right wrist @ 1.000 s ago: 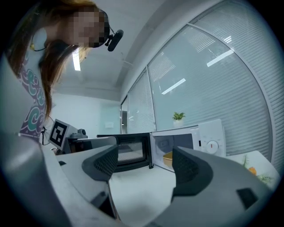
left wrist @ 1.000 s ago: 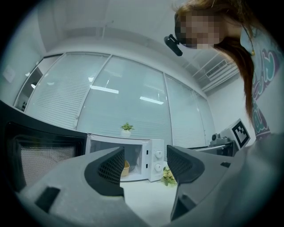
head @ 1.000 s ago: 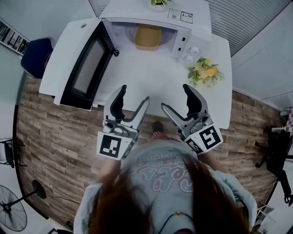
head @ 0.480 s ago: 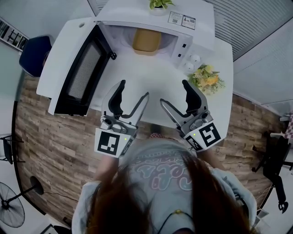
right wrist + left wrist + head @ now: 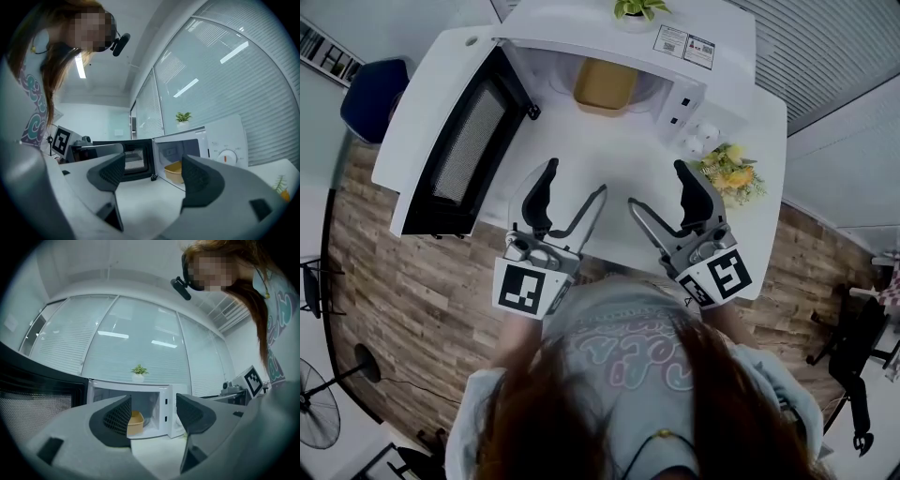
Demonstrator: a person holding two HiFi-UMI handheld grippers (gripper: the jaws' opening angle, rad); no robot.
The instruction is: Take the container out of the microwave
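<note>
A tan container [image 5: 604, 85] sits inside the white microwave [image 5: 694, 70], whose door [image 5: 457, 150] hangs wide open to the left. The same container [image 5: 135, 422] shows between the left jaws, and the container [image 5: 173, 172] shows again in the right gripper view. My left gripper [image 5: 574, 190] is open and empty above the white table [image 5: 600, 159], well short of the microwave. My right gripper [image 5: 662, 188] is open and empty beside it, at about the same distance.
A yellow flower bunch [image 5: 729, 170] lies on the table right of the microwave. A small potted plant [image 5: 639, 8] stands on top of the microwave. A blue chair [image 5: 370, 98] is at the far left. Wood floor surrounds the table.
The view has shifted slightly, with the microwave and table drifting right in the picture. Both grippers stay open, side by side, in nearly the same place.
</note>
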